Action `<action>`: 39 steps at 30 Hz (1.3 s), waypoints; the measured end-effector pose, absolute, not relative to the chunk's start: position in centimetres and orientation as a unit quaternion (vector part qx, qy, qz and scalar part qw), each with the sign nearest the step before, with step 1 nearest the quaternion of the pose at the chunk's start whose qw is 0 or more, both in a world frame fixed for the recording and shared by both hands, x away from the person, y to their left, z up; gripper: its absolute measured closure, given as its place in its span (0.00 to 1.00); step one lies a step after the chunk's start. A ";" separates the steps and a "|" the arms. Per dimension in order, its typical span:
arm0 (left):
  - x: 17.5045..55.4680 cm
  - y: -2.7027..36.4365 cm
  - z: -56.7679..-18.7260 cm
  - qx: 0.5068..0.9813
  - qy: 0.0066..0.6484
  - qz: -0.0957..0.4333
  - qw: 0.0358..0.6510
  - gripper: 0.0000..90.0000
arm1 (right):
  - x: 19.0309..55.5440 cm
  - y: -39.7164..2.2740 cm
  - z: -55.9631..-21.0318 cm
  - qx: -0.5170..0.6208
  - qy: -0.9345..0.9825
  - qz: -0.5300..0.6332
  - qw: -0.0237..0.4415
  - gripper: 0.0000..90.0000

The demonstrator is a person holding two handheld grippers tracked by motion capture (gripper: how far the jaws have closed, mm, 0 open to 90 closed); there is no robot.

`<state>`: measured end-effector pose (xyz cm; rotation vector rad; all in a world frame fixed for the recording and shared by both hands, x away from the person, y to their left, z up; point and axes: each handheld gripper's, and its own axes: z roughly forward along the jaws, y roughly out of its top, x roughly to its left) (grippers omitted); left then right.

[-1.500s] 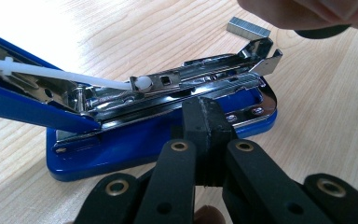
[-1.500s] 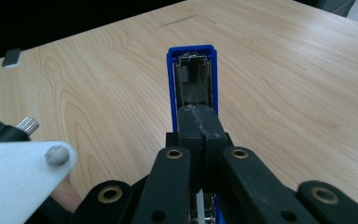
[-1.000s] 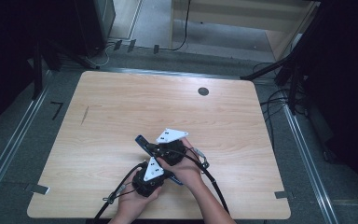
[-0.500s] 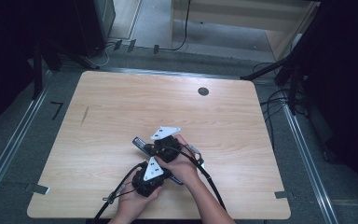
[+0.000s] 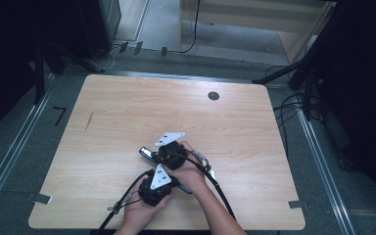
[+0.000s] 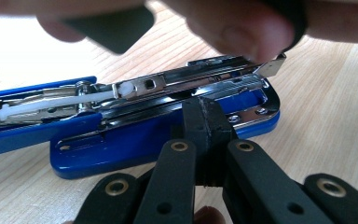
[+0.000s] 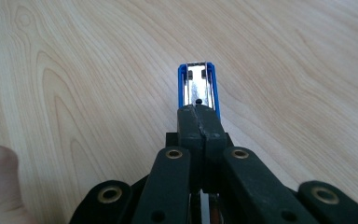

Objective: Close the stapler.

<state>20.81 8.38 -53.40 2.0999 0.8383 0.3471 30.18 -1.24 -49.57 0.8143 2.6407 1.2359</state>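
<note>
The left gripper (image 6: 204,122), clenched, touches a blue stapler (image 6: 135,135) lying opened on the worktop (image 5: 127,112). The right gripper (image 7: 198,122), also clenched, rests on the stapler's end.

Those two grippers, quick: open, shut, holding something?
Left gripper: shut, jaws together against the blue stapler.
Right gripper: shut, tips at the stapler's end.

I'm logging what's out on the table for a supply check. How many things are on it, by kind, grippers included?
Blue stapler, lying open on the table: 1
Hand-held grippers, left gripper and right gripper, both with jaws shut: 2
Total: 3
</note>
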 end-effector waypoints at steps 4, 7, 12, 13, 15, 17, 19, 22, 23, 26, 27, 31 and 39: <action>20.9 8.4 -53.4 0.835 0.334 0.136 0.415 1.00 | 29.8 -1.8 -48.9 0.264 0.867 0.417 0.068 1.00; 20.9 8.4 -53.4 0.835 0.335 0.136 0.415 1.00 | 29.5 -2.7 -48.5 0.268 0.860 0.428 0.075 1.00; 20.9 8.4 -53.4 0.834 0.335 0.136 0.416 1.00 | 29.2 -5.0 -47.7 0.286 0.844 0.445 0.089 1.00; 20.9 8.4 -53.4 0.835 0.334 0.136 0.416 1.00 | 29.2 -5.5 -47.6 0.291 0.841 0.447 0.092 1.00; 20.9 8.4 -53.4 0.835 0.334 0.135 0.415 1.00 | 29.1 -6.7 -47.4 0.301 0.835 0.450 0.099 1.00; 20.9 8.4 -53.4 0.835 0.333 0.135 0.415 1.00 | 29.1 -8.3 -47.4 0.314 0.828 0.452 0.106 1.00; 20.9 8.4 -53.4 0.835 0.333 0.135 0.416 1.00 | 29.1 -9.5 -47.5 0.330 0.822 0.452 0.109 1.00; 20.9 8.4 -53.4 0.835 0.334 0.135 0.416 1.00 | 28.9 -11.4 -48.1 0.349 0.815 0.448 0.116 1.00; 20.9 8.5 -53.4 0.837 0.332 0.136 0.414 1.00 | 28.7 -11.9 -48.4 0.354 0.813 0.447 0.119 1.00; 20.9 8.4 -53.4 0.837 0.332 0.135 0.414 1.00 | 28.2 -13.4 -49.1 0.368 0.809 0.442 0.122 1.00; 20.9 8.4 -53.4 0.836 0.333 0.136 0.415 1.00 | 28.0 -13.7 -49.3 0.372 0.807 0.442 0.123 1.00; 20.9 8.4 -53.4 0.836 0.333 0.136 0.414 1.00 | 26.9 -15.2 -50.4 0.390 0.801 0.436 0.127 1.00; 20.8 8.4 -53.4 0.836 0.333 0.137 0.414 1.00 | 24.8 -17.1 -51.9 0.436 0.781 0.424 0.144 0.86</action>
